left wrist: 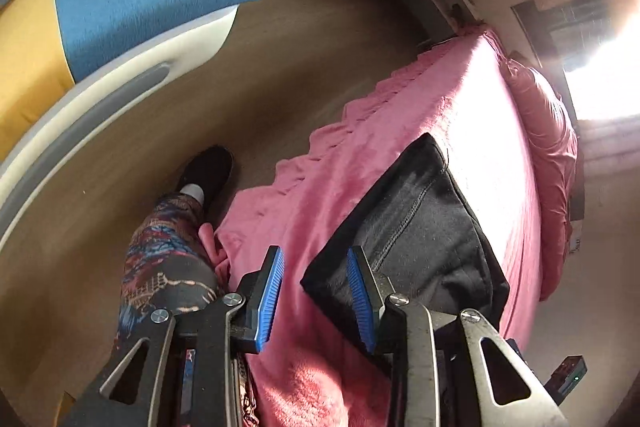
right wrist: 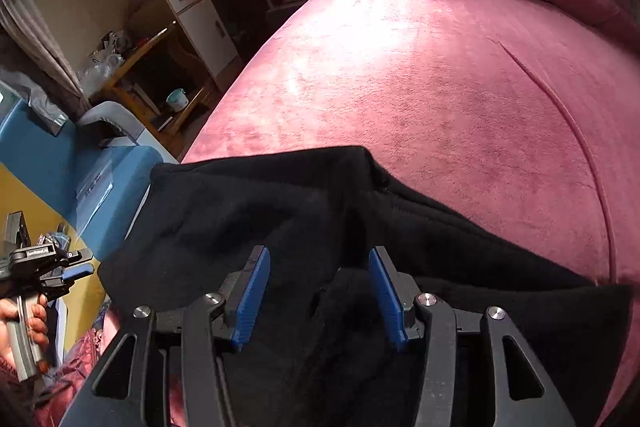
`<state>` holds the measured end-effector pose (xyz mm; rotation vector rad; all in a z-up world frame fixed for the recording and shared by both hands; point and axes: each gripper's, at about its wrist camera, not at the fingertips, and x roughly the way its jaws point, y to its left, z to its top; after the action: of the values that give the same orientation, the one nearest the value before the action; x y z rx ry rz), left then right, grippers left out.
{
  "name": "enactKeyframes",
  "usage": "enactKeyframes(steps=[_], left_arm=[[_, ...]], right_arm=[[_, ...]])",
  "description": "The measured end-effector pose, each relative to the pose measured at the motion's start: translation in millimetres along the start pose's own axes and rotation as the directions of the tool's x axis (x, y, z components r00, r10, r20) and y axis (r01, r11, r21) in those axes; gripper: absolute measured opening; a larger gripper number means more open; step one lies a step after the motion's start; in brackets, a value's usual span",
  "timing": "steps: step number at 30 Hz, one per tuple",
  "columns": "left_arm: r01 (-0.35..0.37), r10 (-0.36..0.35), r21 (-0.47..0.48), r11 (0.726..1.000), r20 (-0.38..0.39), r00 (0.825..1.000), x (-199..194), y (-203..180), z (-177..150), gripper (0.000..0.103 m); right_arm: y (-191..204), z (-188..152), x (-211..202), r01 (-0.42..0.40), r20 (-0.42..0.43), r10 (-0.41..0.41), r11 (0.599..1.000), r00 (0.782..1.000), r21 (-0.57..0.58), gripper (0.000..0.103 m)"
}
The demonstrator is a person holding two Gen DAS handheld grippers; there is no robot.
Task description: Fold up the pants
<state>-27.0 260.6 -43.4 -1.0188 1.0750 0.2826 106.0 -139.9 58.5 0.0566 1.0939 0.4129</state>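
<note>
The pink bedspread stretches ahead of both tools, and the black pants lie on it as a compact folded bundle close to the near edge, directly under and just ahead of the right gripper. Its blue pads stand moderately apart with dark cloth below them but nothing pinched, so it holds nothing. The left gripper hangs off to the bundle's side, jaws partly spread over bare bedspread, its one pad just at the pants' corner, also empty. Judging by the tidy rectangle, the fold looks nearly done; the sensible finish is to press the top layer flat and square any loose edge before drawing away, coming down gently so the layers do not slide. The near end of the bundle is cut off behind the right tool, window glare washes out the far bed, and whether the edges line up underneath cannot be told.
</note>
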Motion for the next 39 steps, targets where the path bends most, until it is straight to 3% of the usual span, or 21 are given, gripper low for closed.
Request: enactKeyframes(steps=[3, 10, 15, 21, 24, 27, 30, 33, 35, 39], left_arm=[[-0.012, 0.012, 0.002, 1.000, -0.019, 1.000, 8.4, -0.4, -5.6, 0.044], [-0.003, 0.003, 0.003, 1.000, -0.055, 0.998, 36.4, -4.2, -17.1, 0.045], [0.021, -0.026, -0.054, 0.998, -0.077, 0.997, 54.1, -0.3, -14.8, 0.044], [0.039, -0.039, 0.053, 0.998, -0.005, 0.999, 41.4, -18.2, -18.8, 0.015], [0.058, -0.071, 0.183, 0.981, 0.062, 0.996, 21.9, -46.0, -25.9, 0.013], [0.110, -0.159, 0.382, 0.918, 0.099, 0.982, -0.1, -91.8, -44.5, 0.013], [0.140, -0.231, 0.595, 0.792, 0.080, 0.970, -14.2, -142.0, -77.9, 0.013], [0.155, -0.258, 0.748, 0.646, 0.022, 0.966, -12.7, -178.0, -117.1, 0.013], [0.159, -0.244, 0.805, 0.571, -0.018, 0.970, -4.2, -191.3, -139.0, 0.013], [0.147, -0.195, 0.866, 0.477, -0.058, 0.979, 12.4, -204.3, -171.7, 0.013]], right_arm=[[8.0, -16.1, 0.7, -0.003, -0.021, 0.002, 1.000, 1.000, -0.018, 0.053], [16.1, -44.9, -4.1, 0.002, -0.055, -0.005, 0.999, 0.998, -0.041, 0.055], [12.1, -54.6, -7.0, 0.012, -0.071, -0.012, 1.000, 0.997, -0.013, 0.055], [3.5, -58.7, -10.5, 0.029, -0.076, -0.027, 0.999, 0.997, 0.022, 0.056], [-2.7, -61.7, -11.0, 0.022, -0.084, -0.017, 0.998, 0.996, 0.056, 0.055], [-9.9, -62.4, -12.2, -0.029, -0.081, 0.038, 0.994, 0.996, 0.107, 0.055], [-17.4, -59.1, -14.7, -0.155, -0.060, 0.168, 0.971, 0.984, 0.180, 0.056], [-25.8, -53.4, -17.5, -0.322, -0.014, 0.337, 0.911, 0.942, 0.257, 0.067], [-29.5, -48.9, -18.1, -0.385, 0.008, 0.400, 0.878, 0.917, 0.283, 0.069], [-30.0, -32.5, -10.7, -0.477, 0.009, 0.498, 0.826, 0.867, 0.299, 0.069]])
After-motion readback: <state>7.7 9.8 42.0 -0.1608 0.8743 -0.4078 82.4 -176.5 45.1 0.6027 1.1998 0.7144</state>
